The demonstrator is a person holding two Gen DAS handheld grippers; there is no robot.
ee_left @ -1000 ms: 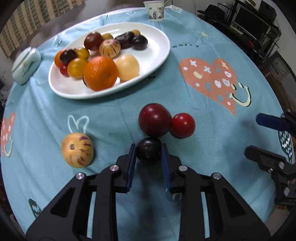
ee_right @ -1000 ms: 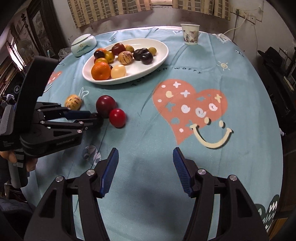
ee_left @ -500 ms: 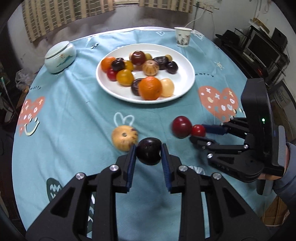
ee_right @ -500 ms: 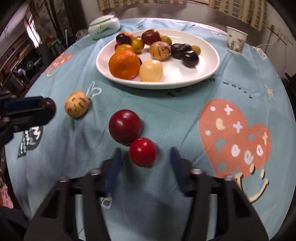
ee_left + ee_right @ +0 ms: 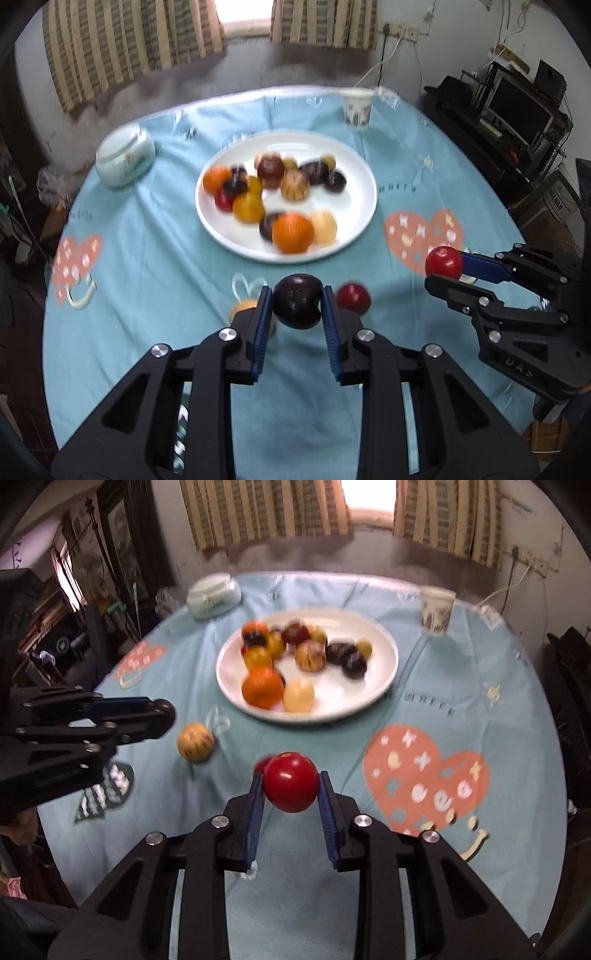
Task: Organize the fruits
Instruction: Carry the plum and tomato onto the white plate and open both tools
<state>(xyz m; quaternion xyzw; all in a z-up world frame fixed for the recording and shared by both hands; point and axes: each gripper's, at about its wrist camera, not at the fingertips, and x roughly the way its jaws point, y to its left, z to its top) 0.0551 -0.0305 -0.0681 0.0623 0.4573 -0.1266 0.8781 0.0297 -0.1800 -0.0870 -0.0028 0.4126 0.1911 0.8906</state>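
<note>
My left gripper [image 5: 297, 304] is shut on a dark plum [image 5: 297, 300] and holds it above the blue tablecloth. My right gripper [image 5: 291, 788] is shut on a small red fruit [image 5: 291, 785], also lifted; it shows in the left wrist view [image 5: 443, 263] at the right. A white plate [image 5: 364, 199] with several fruits sits mid-table, beyond both grippers. A larger dark red fruit [image 5: 353, 297] and a yellow striped fruit [image 5: 195, 741] lie on the cloth in front of the plate. The left gripper shows at the left in the right wrist view [image 5: 162, 712].
A paper cup [image 5: 356, 109] stands behind the plate at the far right. A pale lidded dish [image 5: 125, 159] sits at the far left. The round table's edge [image 5: 55, 406] is near on the left. Shelves with electronics [image 5: 517, 103] stand to the right.
My right gripper has closed on the small red fruit and lifted it off the cloth. My left gripper has risen higher with the dark plum. Both views now tilt up toward the plate.
</note>
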